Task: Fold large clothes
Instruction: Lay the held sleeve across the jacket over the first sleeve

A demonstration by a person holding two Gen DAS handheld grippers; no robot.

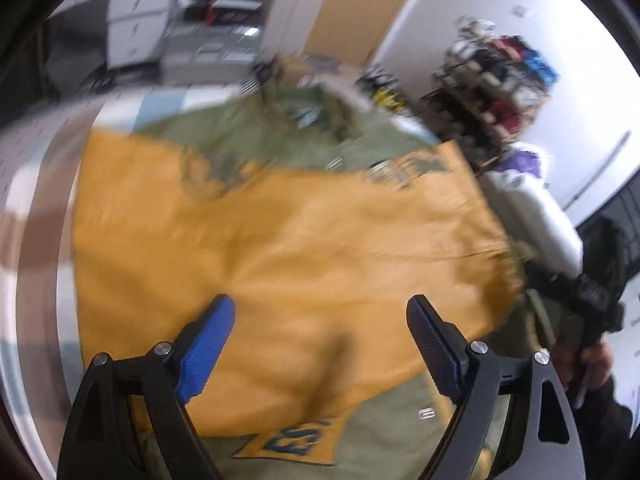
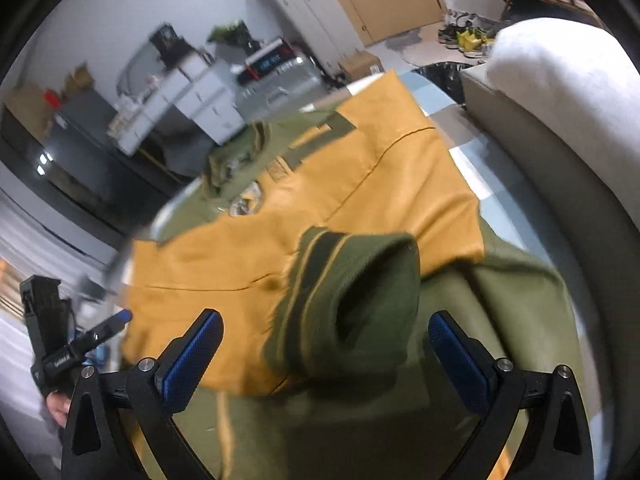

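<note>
A large jacket with an olive-green body [image 1: 360, 144] and mustard-yellow sleeves [image 1: 280, 248] lies spread on a table. My left gripper [image 1: 320, 332] hovers open over the folded yellow sleeve, with nothing between its pads. In the right wrist view the yellow sleeve [image 2: 360, 184] crosses the olive body [image 2: 500, 320], and its striped olive cuff [image 2: 352, 300] lies just ahead of my right gripper [image 2: 326, 344]. That gripper is open, its pads well apart from the cuff. One blue finger [image 2: 120, 318] of the left gripper shows at the left edge.
The table's pale edge [image 1: 44, 168] curves round the jacket on the left. A white cushioned seat [image 2: 560, 92] stands close on the right. A shoe rack [image 1: 500, 80], white drawers [image 1: 136, 20] and a dark cabinet [image 2: 80, 152] stand beyond.
</note>
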